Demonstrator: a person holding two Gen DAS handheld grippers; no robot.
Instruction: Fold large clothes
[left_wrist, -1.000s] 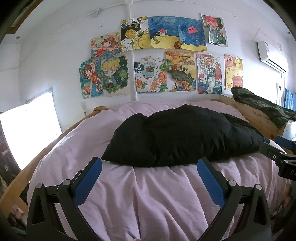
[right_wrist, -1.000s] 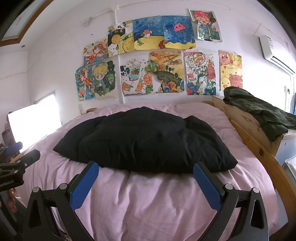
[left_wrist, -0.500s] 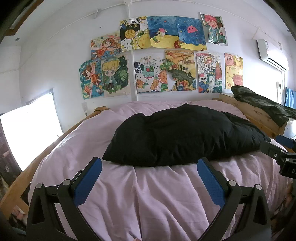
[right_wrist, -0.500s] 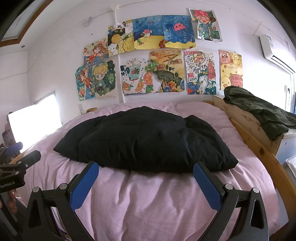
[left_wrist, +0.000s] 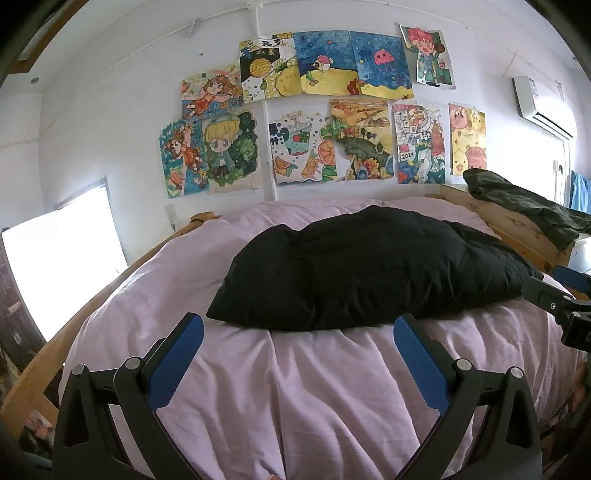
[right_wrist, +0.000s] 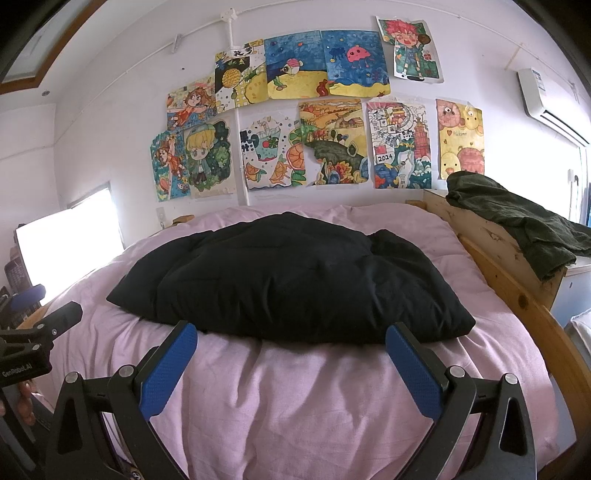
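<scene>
Basically nothing is folded yet: the puffy black padded garment (left_wrist: 369, 273) is spread on the pink-sheeted bed (left_wrist: 295, 387), while both hand-held grippers, left (left_wrist: 298, 350) and right (right_wrist: 291, 350), are held wide apart, empty.

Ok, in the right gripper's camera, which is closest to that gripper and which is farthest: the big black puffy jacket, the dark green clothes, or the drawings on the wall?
From the right gripper:
1. Black puffy jacket, straight ahead on the pink bedding, just past the fingertips.
2. Dark green clothes, off to the right, draped over the wooden bed frame.
3. Drawings, farthest, up on the back wall.
</scene>
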